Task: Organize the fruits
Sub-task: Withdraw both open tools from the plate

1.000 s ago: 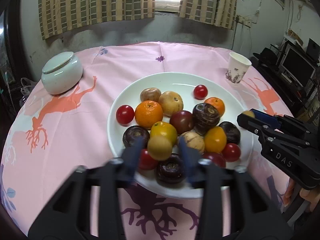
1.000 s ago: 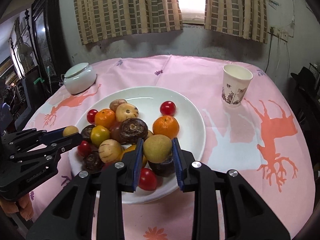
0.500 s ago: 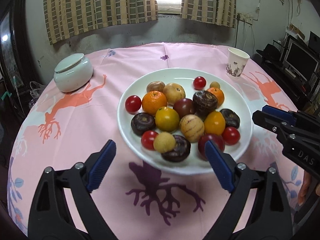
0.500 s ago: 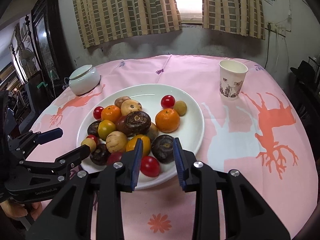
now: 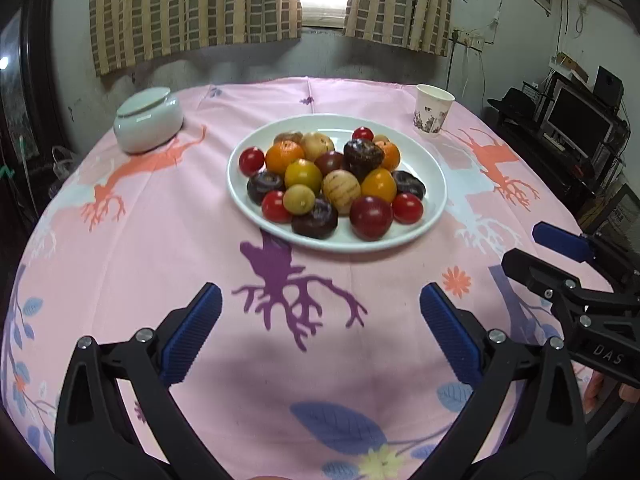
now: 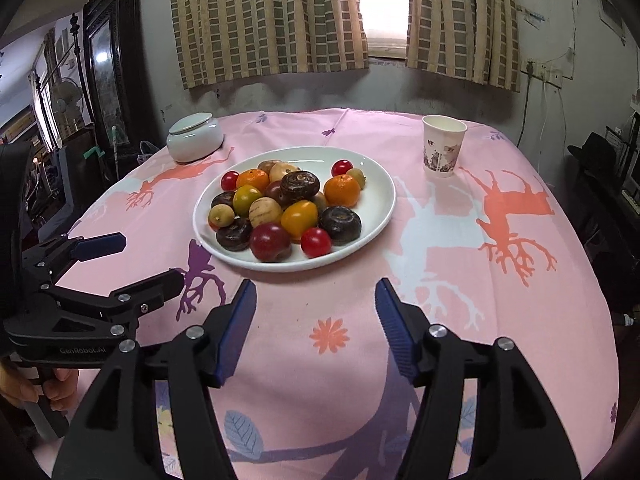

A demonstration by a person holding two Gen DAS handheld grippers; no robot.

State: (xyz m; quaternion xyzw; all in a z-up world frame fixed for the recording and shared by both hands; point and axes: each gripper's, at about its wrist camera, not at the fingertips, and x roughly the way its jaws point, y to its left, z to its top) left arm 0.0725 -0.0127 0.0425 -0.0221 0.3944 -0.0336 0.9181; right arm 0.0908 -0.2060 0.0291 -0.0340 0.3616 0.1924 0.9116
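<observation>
Two hand-held grippers hang over a pink tablecloth (image 5: 168, 240), both short of a white plate (image 5: 434, 168) heaped with fruit (image 5: 332, 184) at the middle of the round table. The left gripper (image 5: 320, 332) stands spread as wide as it goes, its jaws having just been opening, with nothing between the blue pads but cloth. The right gripper (image 6: 316, 324) is about half open, its jaws also having just been opening, and likewise empty. Each tool shows at the edge of the other's view, well apart from the plate.

All the fruit in sight lies on the plate, touching in a loose mound: small red tomatoes (image 6: 316, 242), two oranges (image 6: 341, 190), yellow and striped pale rounds, and dark, flattened purple pieces (image 6: 339, 222) with dimpled tops. A lidded white jar (image 6: 195, 138) and a paper cup (image 6: 443, 146) stand clear at the far side.

The pieces look light and smooth-skinned, likely to roll or slip from a hard squeeze; the tomatoes are probably the softest and would bruise. A gentle pinch across the widest part of a round, pads on opposite sides, seems the safest hold. Outer pieces at the near rim, such as the red plum (image 6: 271, 242), look easiest to reach without disturbing the heap; those stacked in the middle may shift their neighbours when lifted.
</observation>
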